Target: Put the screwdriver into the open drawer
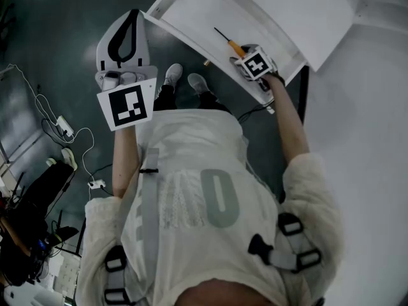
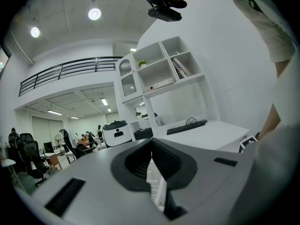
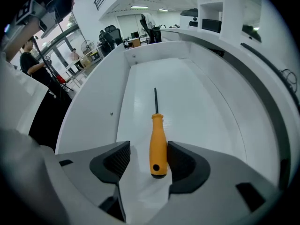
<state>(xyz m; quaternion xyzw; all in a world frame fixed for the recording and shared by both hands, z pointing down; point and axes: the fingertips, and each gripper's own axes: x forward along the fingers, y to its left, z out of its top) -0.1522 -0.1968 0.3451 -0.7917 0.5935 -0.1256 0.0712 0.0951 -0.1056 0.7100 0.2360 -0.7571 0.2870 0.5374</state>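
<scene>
An orange-handled screwdriver point(image 3: 158, 144) with a thin dark shaft lies flat on the floor of the open white drawer point(image 3: 187, 93). My right gripper point(image 3: 147, 150) points steeply down over it and is open. The handle sits between the pads, close against the right one, with a clear gap on the left. The head view shows the screwdriver point(image 1: 231, 43) in the drawer point(image 1: 197, 11), just ahead of my right gripper point(image 1: 247, 61). My left gripper point(image 1: 131, 16) is held level away from the drawer, over the floor. In its own view the left gripper point(image 2: 151, 142) has its pads together and holds nothing.
The drawer juts from a white desk point(image 1: 376, 139) at the right. Cables and a power strip point(image 1: 64, 129) lie on the dark floor at the left. The left gripper view shows wall shelves point(image 2: 159, 69) and a keyboard point(image 2: 186, 127) on a desk.
</scene>
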